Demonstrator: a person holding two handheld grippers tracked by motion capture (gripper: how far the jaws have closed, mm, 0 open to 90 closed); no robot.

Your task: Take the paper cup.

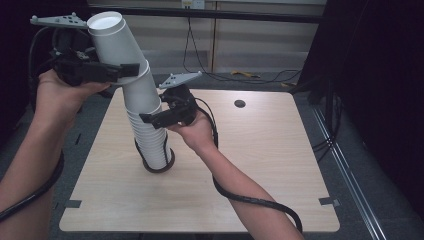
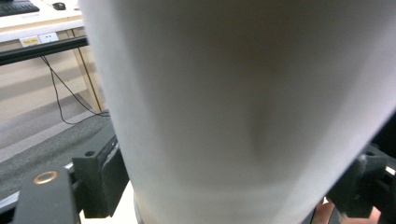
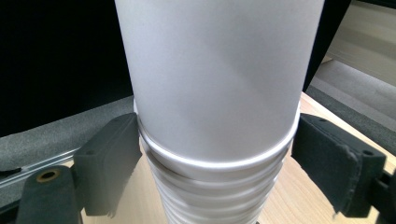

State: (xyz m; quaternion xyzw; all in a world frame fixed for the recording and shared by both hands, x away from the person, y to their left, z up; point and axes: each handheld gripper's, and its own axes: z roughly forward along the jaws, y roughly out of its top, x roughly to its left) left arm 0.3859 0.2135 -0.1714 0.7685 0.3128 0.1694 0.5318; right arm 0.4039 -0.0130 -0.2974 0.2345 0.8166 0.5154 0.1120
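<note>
A tall stack of upside-down white paper cups [image 1: 150, 135] stands on the wooden table [image 1: 260, 165], its foot inside a dark ring [image 1: 161, 168]. The topmost cups [image 1: 114, 42] lean away to the upper left, off the line of the stack. My left gripper [image 1: 131, 70] is shut on this tilted top section; in the left gripper view the white cup wall [image 2: 243, 93] sits between both jaws of the left gripper [image 2: 233, 186]. My right gripper [image 1: 150, 116] clamps the stack lower down, and in the right gripper view the right gripper [image 3: 219, 158] has its jaws against the ribbed cup rims [image 3: 215, 186].
A round hole [image 1: 239, 104] lies in the table's far part. Cables [image 1: 240, 75] run along the floor behind it. Dark curtains [image 1: 380, 75] close off the right side. Each gripper's cable trails down along its forearm.
</note>
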